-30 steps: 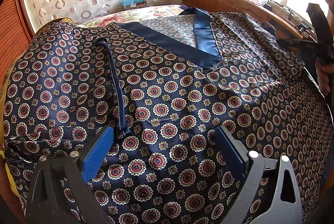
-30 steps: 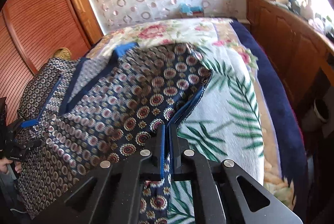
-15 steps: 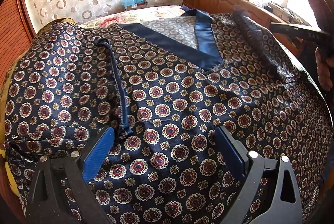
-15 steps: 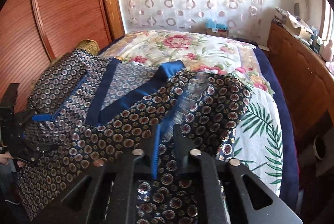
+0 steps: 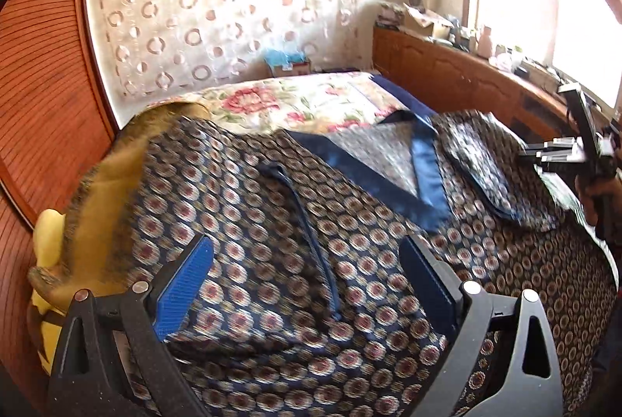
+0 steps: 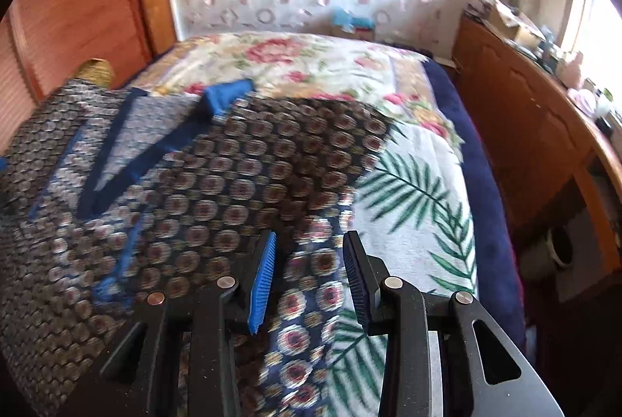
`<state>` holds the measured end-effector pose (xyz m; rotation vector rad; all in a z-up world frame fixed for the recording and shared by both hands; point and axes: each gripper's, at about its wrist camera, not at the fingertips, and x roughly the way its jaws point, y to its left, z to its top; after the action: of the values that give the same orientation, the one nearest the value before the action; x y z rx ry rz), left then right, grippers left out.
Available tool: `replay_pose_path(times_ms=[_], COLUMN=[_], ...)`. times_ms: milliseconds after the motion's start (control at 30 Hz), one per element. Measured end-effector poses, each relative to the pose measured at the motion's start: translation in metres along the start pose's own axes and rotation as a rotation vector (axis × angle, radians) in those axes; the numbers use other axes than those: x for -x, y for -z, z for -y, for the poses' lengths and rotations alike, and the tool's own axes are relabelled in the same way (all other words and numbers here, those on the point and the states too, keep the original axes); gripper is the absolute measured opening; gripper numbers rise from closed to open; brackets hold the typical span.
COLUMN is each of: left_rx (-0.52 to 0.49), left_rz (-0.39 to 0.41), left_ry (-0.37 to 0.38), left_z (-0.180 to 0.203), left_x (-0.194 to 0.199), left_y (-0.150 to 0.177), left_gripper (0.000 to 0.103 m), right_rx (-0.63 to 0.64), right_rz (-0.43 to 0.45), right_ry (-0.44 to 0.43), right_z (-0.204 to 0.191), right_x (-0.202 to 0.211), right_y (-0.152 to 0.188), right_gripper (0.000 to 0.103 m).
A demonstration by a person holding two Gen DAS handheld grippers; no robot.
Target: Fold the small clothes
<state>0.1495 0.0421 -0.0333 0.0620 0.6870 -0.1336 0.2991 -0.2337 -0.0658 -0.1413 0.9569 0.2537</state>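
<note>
A dark navy garment with red and cream medallions (image 5: 350,242) and a plain blue collar band (image 5: 388,183) lies spread on the bed; its right part is folded inward. It also shows in the right wrist view (image 6: 233,183). My left gripper (image 5: 307,281) is open, held just above the garment's near left part. My right gripper (image 6: 309,273) is open and empty over the garment's right edge. The right gripper also shows at the far right of the left wrist view (image 5: 559,152).
The bed has a floral and palm-leaf cover (image 6: 408,183) with a blue border. A wooden wardrobe (image 5: 42,86) stands on the left. A wooden cabinet (image 6: 525,113) with clutter runs along the right under the window. A yellow pillow (image 5: 46,242) lies at the bed's left edge.
My right gripper carried the garment's right edge inward, then opened and let it go. My left gripper stayed open and rose, tilting up and left.
</note>
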Motion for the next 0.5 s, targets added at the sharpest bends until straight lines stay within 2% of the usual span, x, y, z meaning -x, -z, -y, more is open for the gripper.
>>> replay_pose_path(times_ms=[100,267,300,367,500], left_rx=[0.024,0.030,0.031,0.032,0.033], left_rz=[0.019,0.022,0.018,0.011,-0.002], left_ry=[0.011,-0.024,-0.028,-0.030,-0.040], left_z=[-0.016,-0.034,-0.037,-0.041,-0.053], left_x=[0.005,0.005,0.004,0.000,-0.009], left_y=[-0.008,-0.016,-0.017,-0.017,-0.022], left_gripper=[0.097,0.097,0.097,0.097,0.097], right_rx=[-0.038,-0.043,-0.034,-0.010,0.011], right_rz=[-0.028,-0.035,-0.037,-0.034,0.001], right_ry=[-0.002,-0.028,-0.029,-0.042,-0.032], right_z=[0.003,0.002,0.001,-0.001,0.004], right_x=[-0.013,-0.021,-0.022,-0.025,-0.020], right_y=[-0.006,-0.014,-0.014,-0.014,-0.015], right_gripper=[0.037,0.035,0.023,0.006,0.003])
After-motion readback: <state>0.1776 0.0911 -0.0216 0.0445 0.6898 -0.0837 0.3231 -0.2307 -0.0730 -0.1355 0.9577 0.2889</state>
